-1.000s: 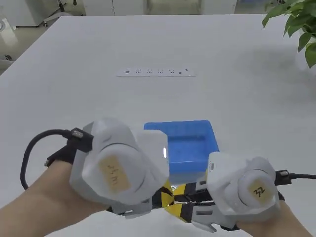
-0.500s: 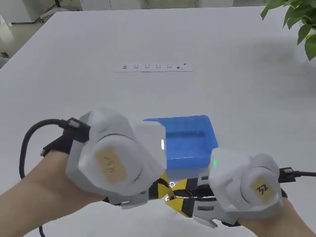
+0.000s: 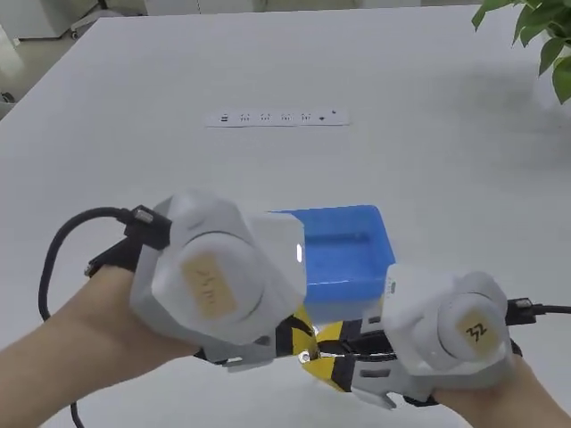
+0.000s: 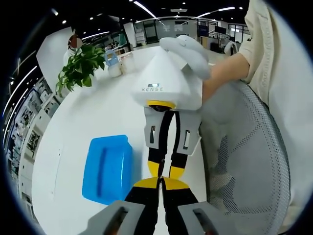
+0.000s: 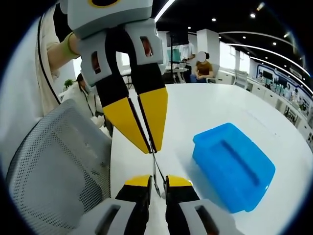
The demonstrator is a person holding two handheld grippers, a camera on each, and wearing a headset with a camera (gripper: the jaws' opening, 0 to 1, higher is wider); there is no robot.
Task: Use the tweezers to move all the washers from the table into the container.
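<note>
Left gripper (image 5: 151,145) barely shifted — tweezers (image 5: 154,171) pinched; white table (image 3: 428,134), plant (image 3: 544,36) beyond.

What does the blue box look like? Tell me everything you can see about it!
The blue container is a shallow rectangular box with rounded corners, and it looks like smooth plastic. Its top has a long sunken hollow in the middle, clearest in the right gripper view. It lies flat on the white table, not tilted. In the left gripper view its sides look plain, with no markings. Nothing but the table seems to touch it. Whether anything is inside is too hard to tell.
</note>
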